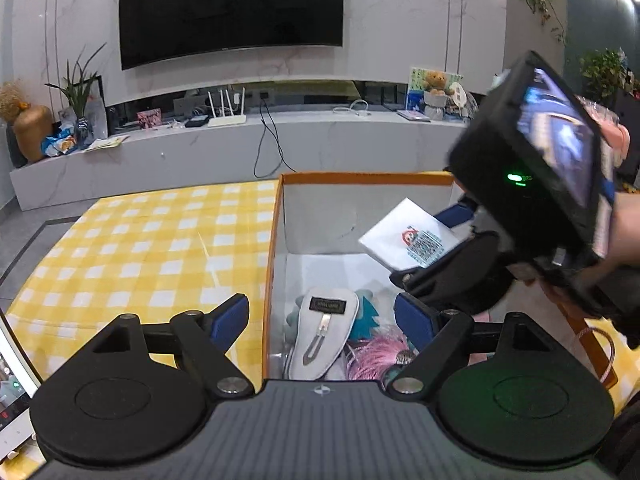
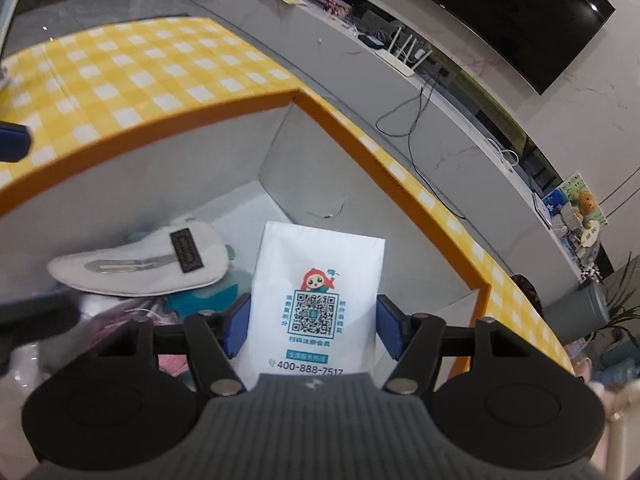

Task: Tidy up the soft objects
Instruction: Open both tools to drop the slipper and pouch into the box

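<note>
An orange-rimmed box (image 1: 276,224) with white inner walls stands on the yellow checked tablecloth. Inside lie a white pouch with a dark label (image 1: 320,332), a teal plush (image 1: 366,316) and a pink fluffy thing (image 1: 376,356). My right gripper (image 2: 314,322) holds a flat white packet with a QR code (image 2: 316,280) over the box; its jaws stand wide on either side of the packet. The packet (image 1: 408,236) and right gripper (image 1: 460,248) also show in the left wrist view. My left gripper (image 1: 320,316) is open and empty, above the box's near left edge.
The yellow checked cloth (image 1: 140,248) spreads left of the box. Behind it runs a low marble TV shelf (image 1: 200,152) with a router, cables, plants and a teddy bear, under a wall TV (image 1: 232,8). A phone screen edge (image 1: 12,380) shows at far left.
</note>
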The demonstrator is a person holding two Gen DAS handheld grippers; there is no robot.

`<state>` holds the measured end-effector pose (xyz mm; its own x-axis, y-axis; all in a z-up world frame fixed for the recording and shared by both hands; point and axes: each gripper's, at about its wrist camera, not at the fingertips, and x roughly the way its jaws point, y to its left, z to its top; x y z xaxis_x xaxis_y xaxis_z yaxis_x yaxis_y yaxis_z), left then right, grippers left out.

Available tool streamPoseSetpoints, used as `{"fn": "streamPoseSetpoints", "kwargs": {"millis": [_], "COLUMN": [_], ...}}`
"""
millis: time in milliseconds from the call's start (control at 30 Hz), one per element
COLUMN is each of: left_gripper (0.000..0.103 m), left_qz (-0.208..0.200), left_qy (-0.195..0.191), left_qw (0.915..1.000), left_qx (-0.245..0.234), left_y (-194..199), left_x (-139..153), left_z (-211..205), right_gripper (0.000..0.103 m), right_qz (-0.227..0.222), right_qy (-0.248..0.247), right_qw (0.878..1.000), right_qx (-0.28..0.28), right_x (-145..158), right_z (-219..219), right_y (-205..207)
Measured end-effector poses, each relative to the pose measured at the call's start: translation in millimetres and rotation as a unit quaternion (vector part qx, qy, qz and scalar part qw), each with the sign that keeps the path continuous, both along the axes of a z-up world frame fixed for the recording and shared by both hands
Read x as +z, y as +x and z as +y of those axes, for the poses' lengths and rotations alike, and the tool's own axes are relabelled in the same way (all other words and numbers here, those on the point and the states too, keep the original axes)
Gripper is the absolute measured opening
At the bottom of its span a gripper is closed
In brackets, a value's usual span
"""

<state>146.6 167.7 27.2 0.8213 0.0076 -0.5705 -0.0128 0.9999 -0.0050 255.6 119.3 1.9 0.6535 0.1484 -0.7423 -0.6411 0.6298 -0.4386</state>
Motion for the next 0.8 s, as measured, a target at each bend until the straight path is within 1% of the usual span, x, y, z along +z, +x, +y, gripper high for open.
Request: {"fn": "streamPoseSetpoints", "kwargs": {"millis": [133,267,367,433,467,533,667,733,800], "left_gripper": [0.097,0.097,0.097,0.097,0.097,0.097,0.097,0.097,0.097], "left_qz": [0.007,0.014,0.018,0.021,0.023,0.025,0.026,0.028,0.025], "left_qy": [0.009,0.011,0.007,0.006,0.006,0.006,0.0,-0.004,-0.002], "left_qw": [0.9999,0.9998,0.9998,0.9998,0.9997,0.9997,0.9997,0.9996,0.9997], "left_qx": [-0.006,-0.007,-0.005,-0.003,-0.003,-0.002,-0.003,-0.002,-0.001], "left_y": [-2.4,-1.1,-0.7,-0.8,-0.5,0.1,0.1,-0.1,-1.1], "left_x": [-3.9,-6.2,-7.2,-6.9,-7.4,-8.0,-8.3,-9.1,-9.0], "left_z": [-0.8,1.2,3.3,4.0,4.3,5.1,6.9,7.9,7.5], "right_gripper": [0.065,0.066,0.068,0.072,0.073,0.083,0.09,0.095,0.096], "right_qz": [0.038,0.054,0.051,0.045,0.044,0.043,0.021,0.015,0.012], "right_qy": [0.004,0.0,-0.017,-0.028,-0.028,-0.024,-0.024,-0.016,-0.004], "right_qw": [0.999,0.998,0.998,0.998,0.998,0.998,0.999,1.0,1.0], "right_qx": [-0.021,-0.018,-0.025,-0.027,-0.027,-0.027,-0.008,0.0,0.004], "right_x": [-9.3,-15.8,-19.9,-20.0,-19.3,-16.6,-10.7,-6.4,-0.9], "right_z": [0.3,4.0,6.7,6.8,6.6,5.8,7.0,6.8,6.7], "right_y": [12.7,12.7,12.1,10.5,9.9,8.2,0.8,-1.5,-3.6]}}
